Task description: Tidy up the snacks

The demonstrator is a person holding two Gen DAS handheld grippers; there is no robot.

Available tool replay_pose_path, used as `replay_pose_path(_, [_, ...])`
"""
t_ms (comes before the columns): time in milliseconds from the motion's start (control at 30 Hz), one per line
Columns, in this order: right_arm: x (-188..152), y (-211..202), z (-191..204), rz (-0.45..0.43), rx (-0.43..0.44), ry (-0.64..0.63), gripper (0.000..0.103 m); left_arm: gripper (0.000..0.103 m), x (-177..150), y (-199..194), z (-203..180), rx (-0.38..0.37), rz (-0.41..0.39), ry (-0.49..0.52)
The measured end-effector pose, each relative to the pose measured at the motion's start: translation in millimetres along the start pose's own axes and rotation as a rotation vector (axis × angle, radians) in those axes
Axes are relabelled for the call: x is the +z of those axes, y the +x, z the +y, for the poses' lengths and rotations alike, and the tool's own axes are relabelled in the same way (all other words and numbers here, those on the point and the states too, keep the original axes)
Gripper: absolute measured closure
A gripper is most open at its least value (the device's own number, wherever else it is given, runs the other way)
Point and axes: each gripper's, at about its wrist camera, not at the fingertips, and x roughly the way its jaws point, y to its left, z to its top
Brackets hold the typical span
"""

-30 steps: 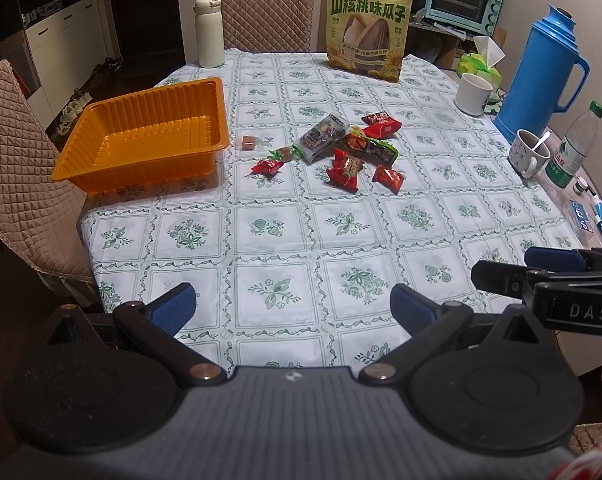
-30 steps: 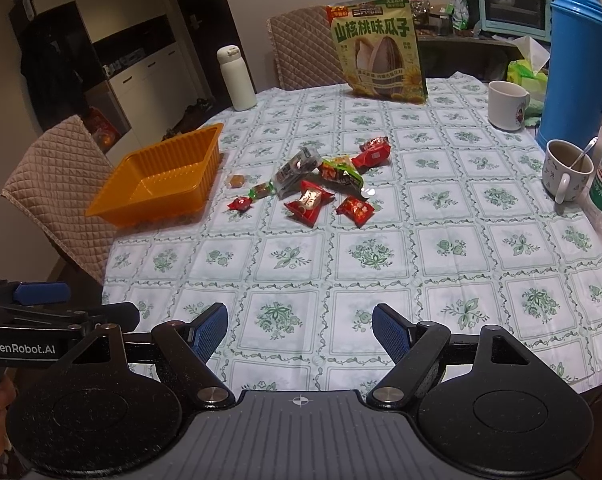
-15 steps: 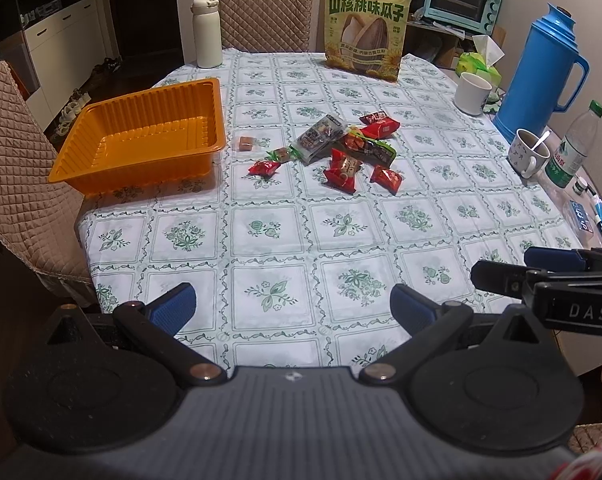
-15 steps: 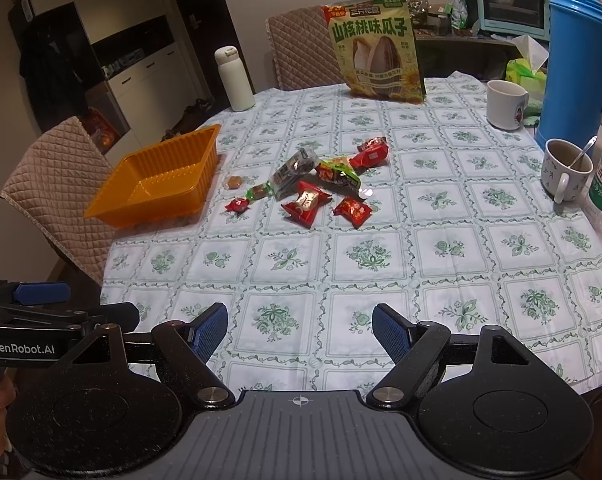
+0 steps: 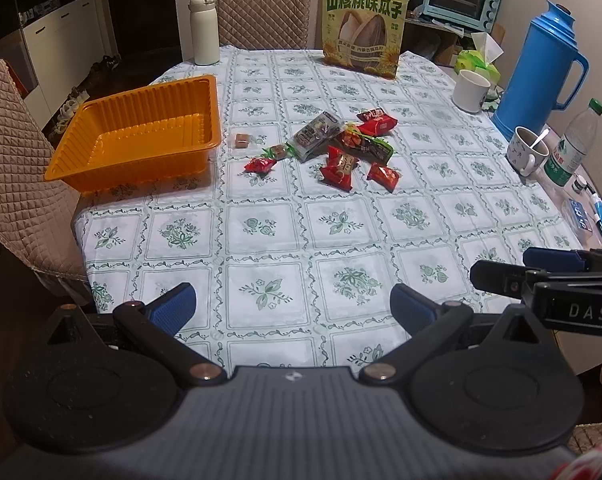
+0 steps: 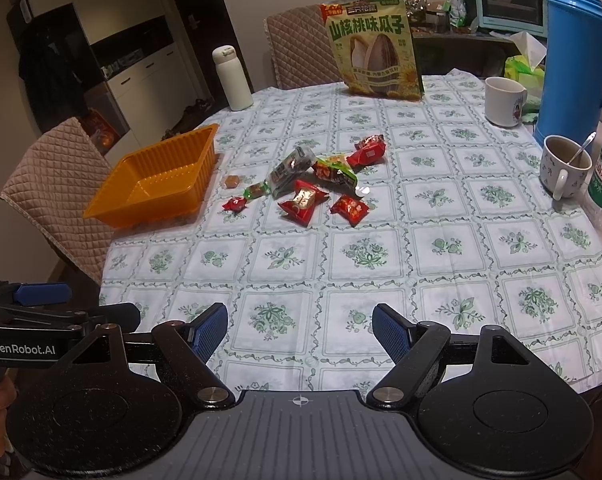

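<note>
Both grippers hang at the near edge of the tabletop, well short of any snack; the left gripper has its jaws spread wide with nothing between them, and the right gripper likewise stands wide and empty; judged from this, sorting has not begun and each hand is simply poised to reach forward

The task's things lie in a loose heap of wrapped snacks near the middle of the cloth, at about 12 o'clock from the left gripper; an empty orange tray sits at about 10 o'clock, just beside the heap and overhanging the tabletop's edge, probably placed there as the bin the snacks go into; a small brown candy lies apart from the rest, between tray and heap, and a red wrapped piece lies at the near side of the heap, the easiest first pick for the right hand

A large sunflower-seed bag stands upright at the far edge, printed 山核桃味瓜子; it looks too big for the tray; the right gripper's body reads "DAS" in the left view, and the left gripper's reads "GenRobot.AI" in the right view; the small wrappers' print is too fine to read
</note>
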Motion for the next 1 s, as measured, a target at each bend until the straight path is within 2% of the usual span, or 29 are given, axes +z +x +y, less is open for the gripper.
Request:
replay_pose_path(167, [-1.0, 1.3, 1.1, 0.005, -0.002, 0.009, 0.024, 0.0, -1.3, 4.7, -8.0, -0.006, 0.01, 0.003])
replay_pose_path(467, [-0.2, 11.5, -13.9, -0.003, -0.017, 0.038, 0.024, 0.0, 10.3, 21.2, 1.8, -0.054, 0.014, 0.003])
replay_pose_path(667, [5.8, 24.1, -26.2, -0.024, -0.041, 0.072, 0.024, 0.001, 29.4, 42.6, 6.7, -0.089, -0.037, 0.049])
replay_pose_path(1000, [23.1, 55.7, -43.8, -0.033, -0.083, 0.149, 0.024, 0.015, 56.8, 101.6, 11.0, -0.081, -0.128, 0.175])
